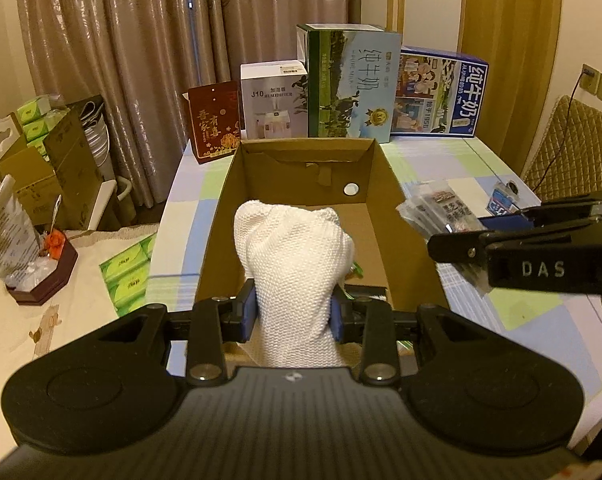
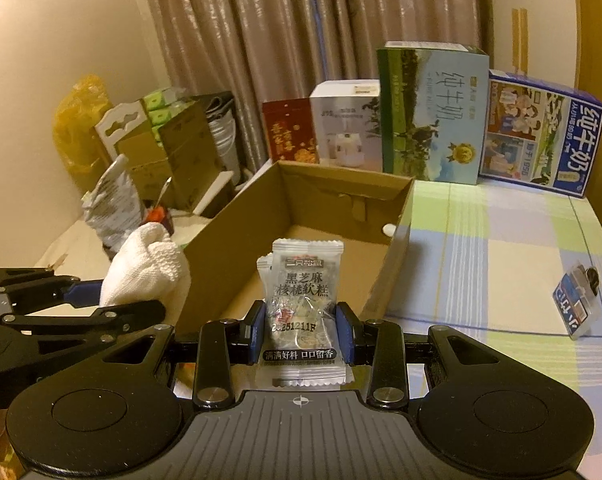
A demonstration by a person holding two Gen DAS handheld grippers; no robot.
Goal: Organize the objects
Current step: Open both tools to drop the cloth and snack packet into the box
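White knitted cloth (image 1: 293,264), bunched into a roll, is clamped between the blue pads of the left gripper (image 1: 293,314) and hangs over the near end of the open cardboard box (image 1: 385,184), while the right gripper (image 2: 301,330) has its fingers closed on a small stack of clear snack packets (image 2: 301,300) printed with black characters, held upright just short of the box's near wall. Both loads look bound for the box, so the step in hand is likely the carry-in. To do it well, I would bring each load clear over the rim before lowering, keep the two grippers apart so they do not knock together above the narrow opening, and release low so that the soft cloth does not spring out and the slippery packets do not fan apart. Only the left wrist view shows something green on the box floor behind the cloth, too hidden to name. Only the right wrist view shows the packets' print and how they sit in the pads, and it shows more clearly the small blue-and-white pack (image 2: 577,304) lying alone on the checked bench (image 2: 501,256), well to the right of the box.
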